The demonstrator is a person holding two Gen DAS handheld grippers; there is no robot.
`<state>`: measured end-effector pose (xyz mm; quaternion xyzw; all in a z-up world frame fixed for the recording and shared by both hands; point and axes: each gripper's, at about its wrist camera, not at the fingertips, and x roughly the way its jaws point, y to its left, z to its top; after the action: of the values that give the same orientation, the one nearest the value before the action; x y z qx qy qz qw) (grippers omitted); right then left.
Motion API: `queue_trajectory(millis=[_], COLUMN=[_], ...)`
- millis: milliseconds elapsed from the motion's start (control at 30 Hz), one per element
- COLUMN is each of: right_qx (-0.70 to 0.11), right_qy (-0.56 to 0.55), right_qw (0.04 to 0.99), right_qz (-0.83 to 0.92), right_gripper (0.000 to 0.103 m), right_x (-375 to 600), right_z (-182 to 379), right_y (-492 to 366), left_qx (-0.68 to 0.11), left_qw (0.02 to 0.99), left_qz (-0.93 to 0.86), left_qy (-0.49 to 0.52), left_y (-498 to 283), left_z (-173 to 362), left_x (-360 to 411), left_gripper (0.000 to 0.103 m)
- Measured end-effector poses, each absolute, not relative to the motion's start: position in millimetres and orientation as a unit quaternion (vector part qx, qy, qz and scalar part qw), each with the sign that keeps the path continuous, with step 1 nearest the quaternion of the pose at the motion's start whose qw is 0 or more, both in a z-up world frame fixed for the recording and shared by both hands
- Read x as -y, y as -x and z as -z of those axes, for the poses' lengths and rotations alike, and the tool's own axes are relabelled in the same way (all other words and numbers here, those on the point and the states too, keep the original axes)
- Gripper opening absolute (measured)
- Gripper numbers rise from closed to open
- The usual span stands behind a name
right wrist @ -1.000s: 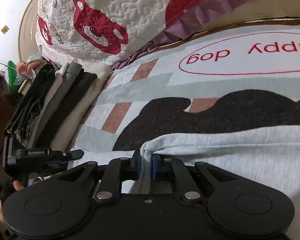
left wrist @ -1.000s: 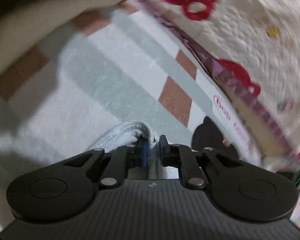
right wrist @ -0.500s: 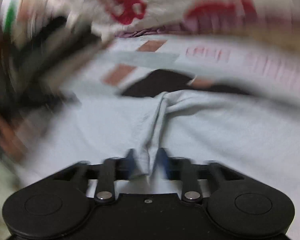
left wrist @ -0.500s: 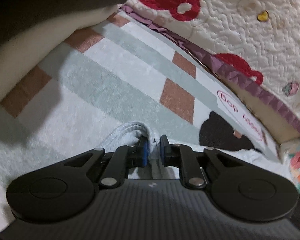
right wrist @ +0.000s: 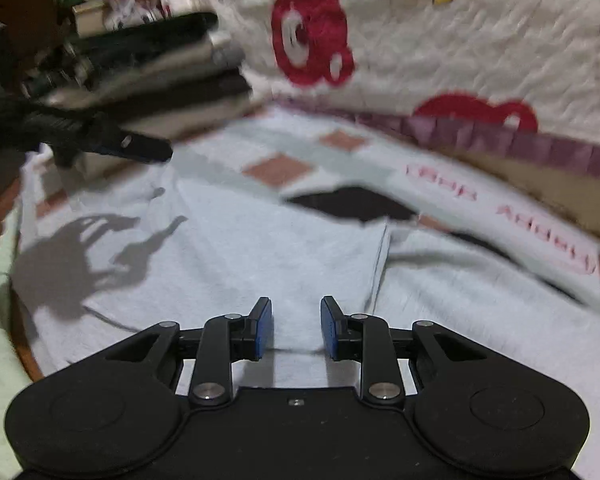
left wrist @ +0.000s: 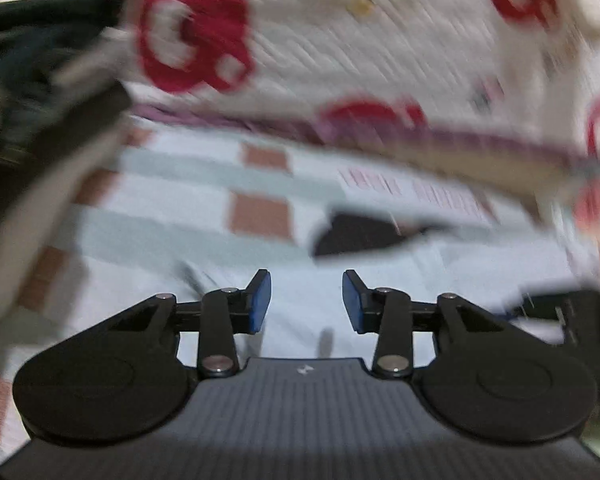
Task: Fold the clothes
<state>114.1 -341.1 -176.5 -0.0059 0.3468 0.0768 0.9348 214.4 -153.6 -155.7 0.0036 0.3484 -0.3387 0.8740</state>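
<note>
Left wrist view: we are holding the left claw (left wrist: pixel 306 300) apart, its jaws having just been opening, nothing between them; the pale grey garment (left wrist: pixel 380 300) is lying on the mat (left wrist: pixel 204 184) below.

Right wrist view: our right claw (right wrist: pixel 296 328), likewise just opening, is hovering empty over the garment's folded edge (right wrist: pixel 382 264); stacked clothes (right wrist: pixel 172 72) are bordering the left.

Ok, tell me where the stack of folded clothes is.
In the right wrist view the stack of folded clothes sits upper left, on the checked mat against the bear quilt, beyond the grey garment.
</note>
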Motion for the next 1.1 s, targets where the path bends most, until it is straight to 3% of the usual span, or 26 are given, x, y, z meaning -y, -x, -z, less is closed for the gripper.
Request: queue_trajectory(millis=[233,333,500,700,967,1100], right_qx=[-0.39,-0.43,-0.449,-0.357,-0.332,-0.215], right_qy=[-0.011,-0.05,-0.174,-0.442,-0.486,-0.595], right_qw=[0.913,0.893,0.876,0.81,0.772,0.738], right_qz=[-0.117,-0.125,-0.018,0.146,0.24,0.233], right_gripper=[0.033,0.053,0.057,0.058,0.059,0.059], right_x=[360.3,389.3,490.7,606.6,620.3,620.6], right_z=[180.7,177.5,175.9,198.7,220.3,238.4], right_y=[-96.2,-73.1,-4.0,104.9,153.8,176.7], left_qx=[-0.39,-0.409,-0.403,-0.365,-0.373,-0.342], left_qw=[0.841,0.837,0.839,0.82,0.765,0.761], left_qz=[0.348,0.32,0.326,0.416,0.498,0.516], left_qy=[-0.137,-0.17,-0.163,-0.143,-0.165,-0.195], left_y=[-182.7,-175.6,-158.1,-133.6,-90.5,-67.1], left_z=[173.3,166.2,143.8,135.4,159.0,165.2], left_x=[170.6,172.7,185.9,261.7,365.2,390.9], left_gripper=[0.046,0.055,0.056,0.056,0.056,0.057])
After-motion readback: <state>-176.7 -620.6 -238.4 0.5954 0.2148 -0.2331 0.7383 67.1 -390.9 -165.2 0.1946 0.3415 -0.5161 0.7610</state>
